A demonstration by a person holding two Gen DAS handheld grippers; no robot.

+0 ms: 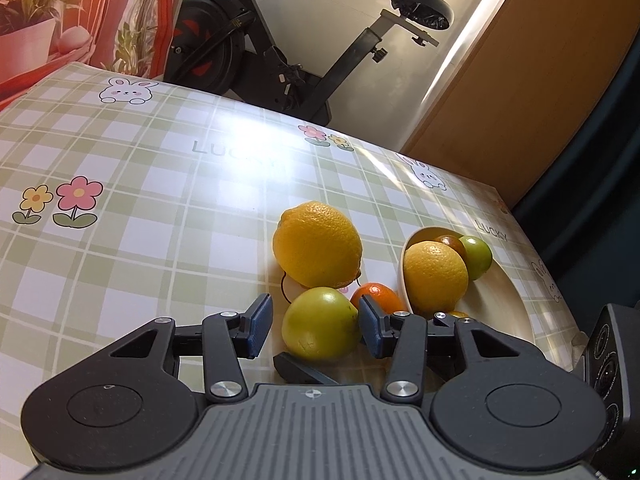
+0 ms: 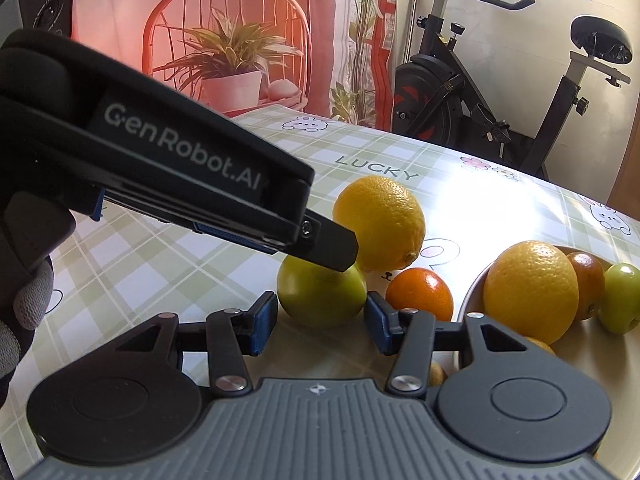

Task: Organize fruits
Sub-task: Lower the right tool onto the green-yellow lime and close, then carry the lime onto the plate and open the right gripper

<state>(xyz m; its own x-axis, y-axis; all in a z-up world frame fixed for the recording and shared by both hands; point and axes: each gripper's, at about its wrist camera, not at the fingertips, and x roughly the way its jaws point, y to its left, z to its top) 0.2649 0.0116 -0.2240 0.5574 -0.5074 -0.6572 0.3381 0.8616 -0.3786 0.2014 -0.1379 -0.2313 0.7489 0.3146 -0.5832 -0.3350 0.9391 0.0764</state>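
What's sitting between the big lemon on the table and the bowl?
A small orange lies between the lemon and the bowl, clearest in the right wrist view.

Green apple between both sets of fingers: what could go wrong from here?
1. Both the left gripper and right gripper straddle the same green apple; the fingers could collide.
2. A nudge could roll the apple into the tangerine or lemon beside it.
3. The plate already holds fruit near its rim; another could slide off.

Tbl [image 1: 140, 184]: fruit [image 1: 318, 244], bowl [image 1: 500, 304].
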